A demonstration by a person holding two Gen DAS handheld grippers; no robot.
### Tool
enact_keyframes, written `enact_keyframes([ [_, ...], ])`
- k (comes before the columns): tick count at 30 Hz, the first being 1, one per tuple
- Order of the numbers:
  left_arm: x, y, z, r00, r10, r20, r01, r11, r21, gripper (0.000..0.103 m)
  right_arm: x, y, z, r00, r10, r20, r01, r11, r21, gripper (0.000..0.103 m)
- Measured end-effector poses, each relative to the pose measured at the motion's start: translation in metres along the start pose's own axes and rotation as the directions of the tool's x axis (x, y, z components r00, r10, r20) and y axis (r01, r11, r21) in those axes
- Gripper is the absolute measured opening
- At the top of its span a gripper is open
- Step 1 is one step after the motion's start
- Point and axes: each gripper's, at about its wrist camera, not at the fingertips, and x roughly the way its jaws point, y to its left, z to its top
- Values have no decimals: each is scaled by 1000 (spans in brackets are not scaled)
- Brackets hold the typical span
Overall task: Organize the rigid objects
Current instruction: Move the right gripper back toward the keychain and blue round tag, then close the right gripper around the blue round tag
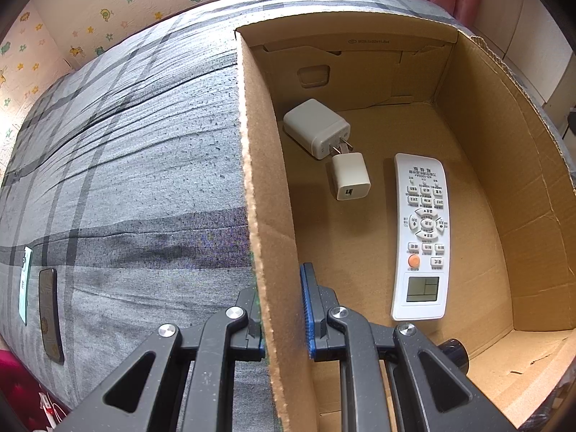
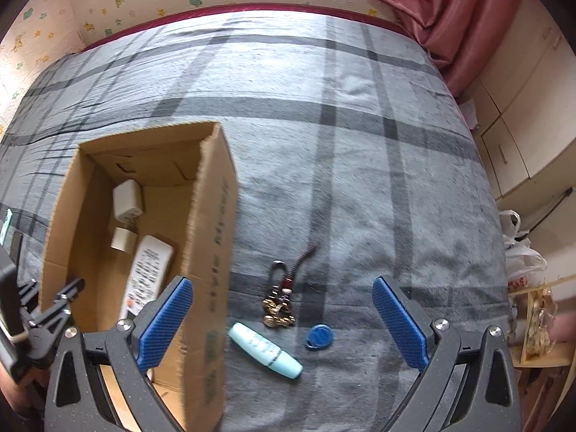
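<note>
Hiding left claw point(image 1: 284, 309) outer finger: cardboard box point(image 1: 266, 216) wall.

Even, soft indoor light is filling both views. The box point(image 1: 268, 187) wall is casting a shadow inside. Fisheye bending is curving the edges, dark corners are vignetting, and the right view is blurring slightly.
</note>
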Motion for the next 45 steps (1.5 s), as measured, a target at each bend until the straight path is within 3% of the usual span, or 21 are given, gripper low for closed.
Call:
enact_keyframes([
  [28, 0, -3, 0, 1000, 8, 0, -8, 1000, 0, 16, 112, -55, -67, 983, -20, -182, 51, 984, 169, 100],
  [40, 0, -3, 0, 1000, 11, 0, -11, 1000, 2, 16, 126, -61, -75, 978, -4, -210, 42, 983, 178, 92],
  [45, 0, -1, 1, 1000, 8, -3, -8, 1000, -3, 16, 126, -61, -76, 972, -6, -235, 48, 984, 170, 80],
])
